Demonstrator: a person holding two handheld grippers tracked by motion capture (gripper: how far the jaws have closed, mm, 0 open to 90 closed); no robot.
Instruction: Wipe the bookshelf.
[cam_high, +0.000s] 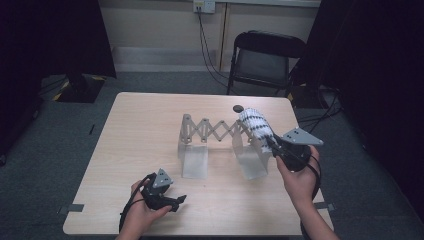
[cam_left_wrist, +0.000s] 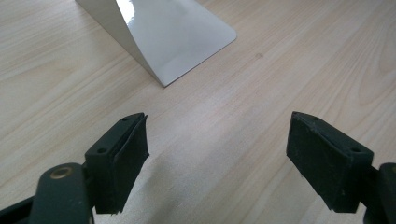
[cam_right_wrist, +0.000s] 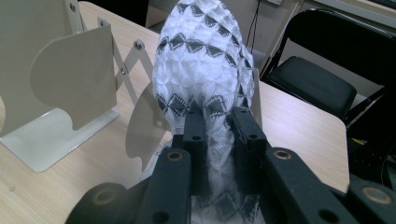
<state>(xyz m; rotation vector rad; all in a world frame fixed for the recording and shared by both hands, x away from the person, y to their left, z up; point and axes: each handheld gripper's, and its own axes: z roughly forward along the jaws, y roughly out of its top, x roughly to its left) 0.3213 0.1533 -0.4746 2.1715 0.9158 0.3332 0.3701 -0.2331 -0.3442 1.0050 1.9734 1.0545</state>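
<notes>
Pale wood bench carries expanding metal rack. High view: left hand-held gripper low at near edge; left gripper view: jaws wide apart, nothing between. Right gripper view: right hand-held gripper clamped on white cloth, black diamond pattern, bunched, raised beside rack's right plate.

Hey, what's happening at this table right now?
A person is working at a wooden table with a gripper in each hand. The right gripper is shut on a white cloth with a black diamond pattern and holds it up beside the right end of an expanding metal rack. The left gripper sits low near the table's front edge, jaws open with nothing between them, facing one of the rack's flat base plates.
</notes>
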